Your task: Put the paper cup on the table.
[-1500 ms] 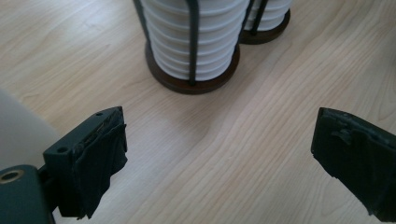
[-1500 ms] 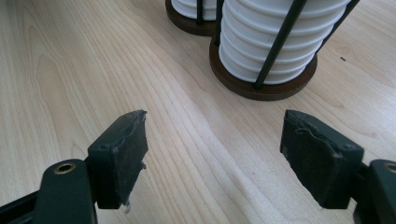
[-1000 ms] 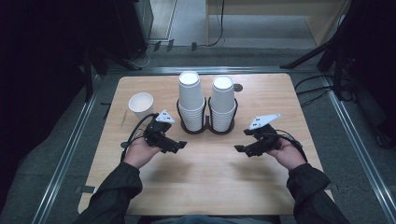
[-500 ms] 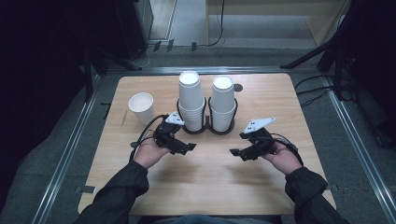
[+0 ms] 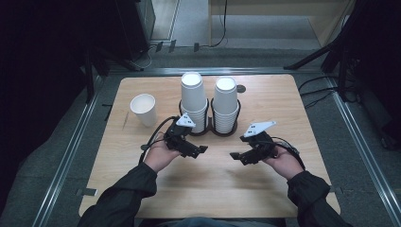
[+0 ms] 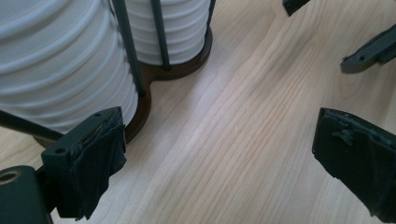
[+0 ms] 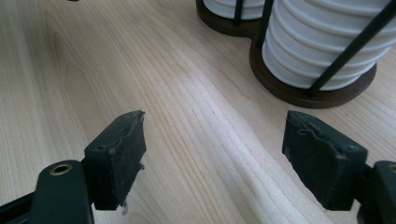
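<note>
- Jaws of both grippers stand apart, empty, over the pale wooden bench [image 5: 283, 104] in the high view: the left gripper [image 5: 195, 151] and right gripper [image 5: 239, 157] face each other just in front of the two cup stacks [image 5: 194, 100], which stand upright in a dark holder [image 5: 209, 132]; a single paper cup [image 5: 143, 109] stands to the left, mouth up.
- Left gripper view: its jaws spread wide over bare woodgrain; ribbed white cup rims [image 6: 60, 70] behind thin black rods, round brown base.
- Right gripper view: its jaws likewise wide open, holding nothing; the stacked cups [image 7: 322, 42] sit beyond the right jaw.

Two upright white cup stacks [image 5: 208, 101], side by side in dark holder [image 5: 209, 131]
</note>
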`<state>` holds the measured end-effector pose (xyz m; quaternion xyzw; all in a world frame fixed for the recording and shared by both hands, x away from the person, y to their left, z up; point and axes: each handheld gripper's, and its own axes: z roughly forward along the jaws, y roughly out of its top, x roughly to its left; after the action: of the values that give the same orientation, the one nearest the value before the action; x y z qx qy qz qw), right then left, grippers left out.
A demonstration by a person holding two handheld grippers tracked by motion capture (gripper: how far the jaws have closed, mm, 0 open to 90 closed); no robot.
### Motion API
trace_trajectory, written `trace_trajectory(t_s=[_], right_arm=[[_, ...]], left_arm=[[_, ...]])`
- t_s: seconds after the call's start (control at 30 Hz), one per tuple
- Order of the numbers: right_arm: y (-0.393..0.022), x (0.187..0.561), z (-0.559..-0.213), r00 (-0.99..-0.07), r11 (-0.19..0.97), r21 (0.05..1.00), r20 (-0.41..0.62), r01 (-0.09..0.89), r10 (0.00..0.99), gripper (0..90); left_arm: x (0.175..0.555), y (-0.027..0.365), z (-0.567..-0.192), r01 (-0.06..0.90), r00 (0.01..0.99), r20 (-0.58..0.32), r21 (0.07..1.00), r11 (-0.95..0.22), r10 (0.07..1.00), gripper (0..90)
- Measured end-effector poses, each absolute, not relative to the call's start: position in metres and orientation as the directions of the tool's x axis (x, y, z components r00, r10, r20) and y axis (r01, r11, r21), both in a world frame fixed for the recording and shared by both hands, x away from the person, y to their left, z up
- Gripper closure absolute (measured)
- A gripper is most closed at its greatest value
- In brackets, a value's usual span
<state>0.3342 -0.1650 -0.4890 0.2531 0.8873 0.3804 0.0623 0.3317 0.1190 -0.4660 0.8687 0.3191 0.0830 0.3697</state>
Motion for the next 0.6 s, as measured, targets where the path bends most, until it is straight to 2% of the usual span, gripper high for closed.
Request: trace_trajectory(t_s=[0.1,0.2,0.3,0.6], right_arm=[[-0.162,0.334,-0.489,-0.872,0.588,0.710,0.074,0.387,0.485,21.5],[-0.159,0.332,-0.490,-0.885,0.611,0.705,0.051,0.360,0.463,21.5],[-0.156,0.332,-0.490,-0.899,0.629,0.707,0.021,0.323,0.438,21.6],[-0.152,0.333,-0.490,-0.905,0.636,0.702,0.028,0.319,0.424,21.6]], left_arm=[[0.331,0.118,-0.467,0.484,0.789,-0.081,0.691,-0.537,0.608,2.9],[0.328,0.117,-0.467,0.466,0.784,-0.032,0.690,-0.553,0.620,2.9],[0.327,0.118,-0.466,0.469,0.784,-0.047,0.698,-0.541,0.619,2.9],[0.325,0.116,-0.470,0.466,0.806,-0.068,0.684,-0.561,0.588,2.9]])
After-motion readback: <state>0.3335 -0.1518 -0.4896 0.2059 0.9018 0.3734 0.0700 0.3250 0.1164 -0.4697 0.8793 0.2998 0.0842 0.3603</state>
